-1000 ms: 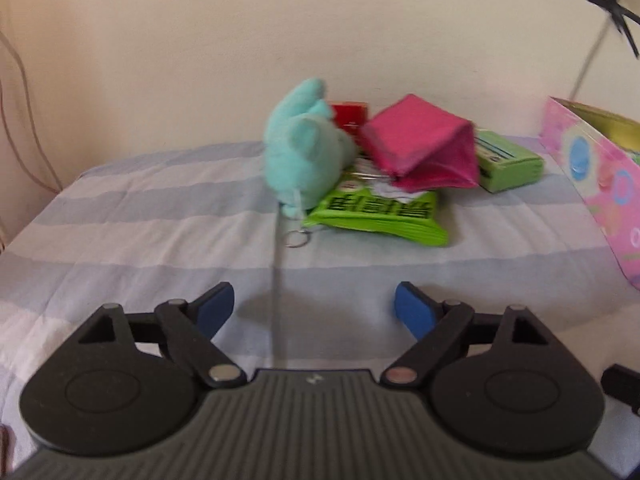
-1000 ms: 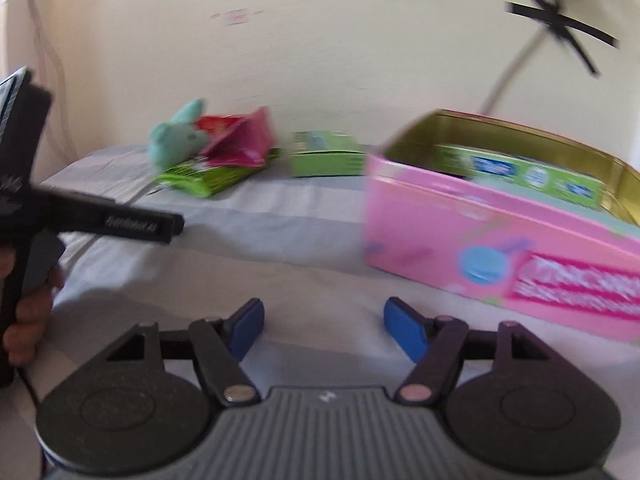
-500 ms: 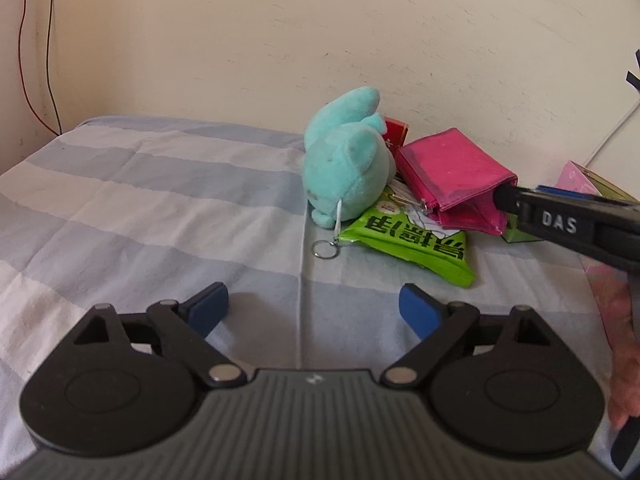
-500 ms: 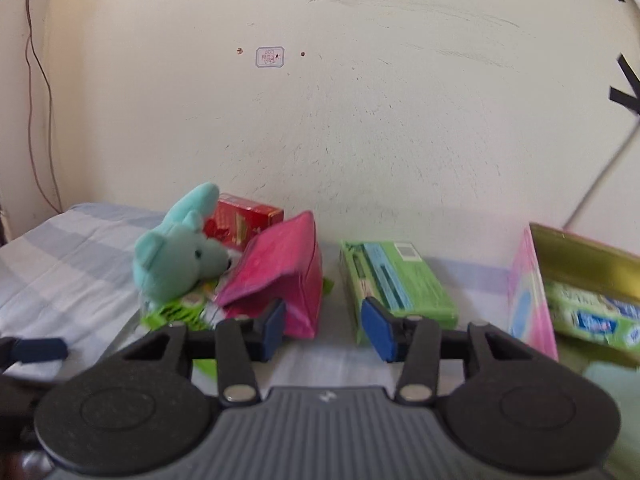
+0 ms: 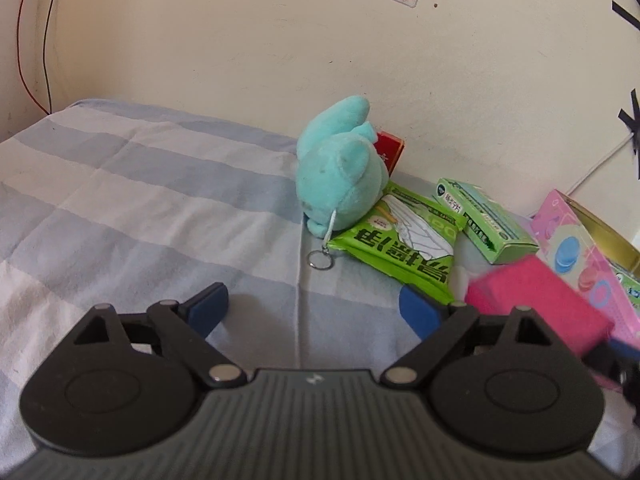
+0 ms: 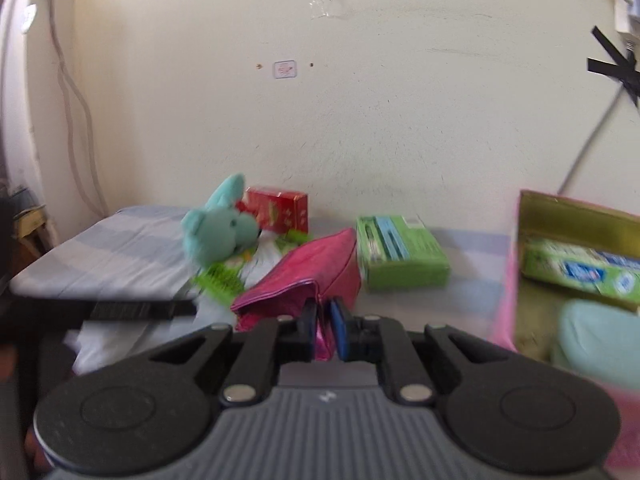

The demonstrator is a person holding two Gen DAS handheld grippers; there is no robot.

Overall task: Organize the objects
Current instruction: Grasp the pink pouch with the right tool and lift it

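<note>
My right gripper (image 6: 323, 330) is shut on a pink pouch (image 6: 308, 276) and holds it off the bed; the pouch also shows blurred at the right of the left wrist view (image 5: 536, 300). My left gripper (image 5: 314, 306) is open and empty above the striped sheet (image 5: 140, 200). A teal plush toy (image 5: 340, 176) with a key ring lies on a green snack packet (image 5: 404, 240). A red box (image 6: 278, 208) stands behind the plush. A green box (image 5: 480, 220) lies to the right. A pink tin (image 6: 576, 264) stands at the right, open.
The pink tin holds a green toothpaste box (image 6: 580, 268) and a pale teal object (image 6: 600, 340). The wall (image 5: 280, 40) rises right behind the objects. Cables (image 5: 36, 40) hang at the left. The left gripper's handle (image 6: 132, 310) shows dark at the left of the right wrist view.
My right gripper has shut on the pink pouch and lifted it off the pile toward the right. The green box behind it is now uncovered. My left gripper stays open.
</note>
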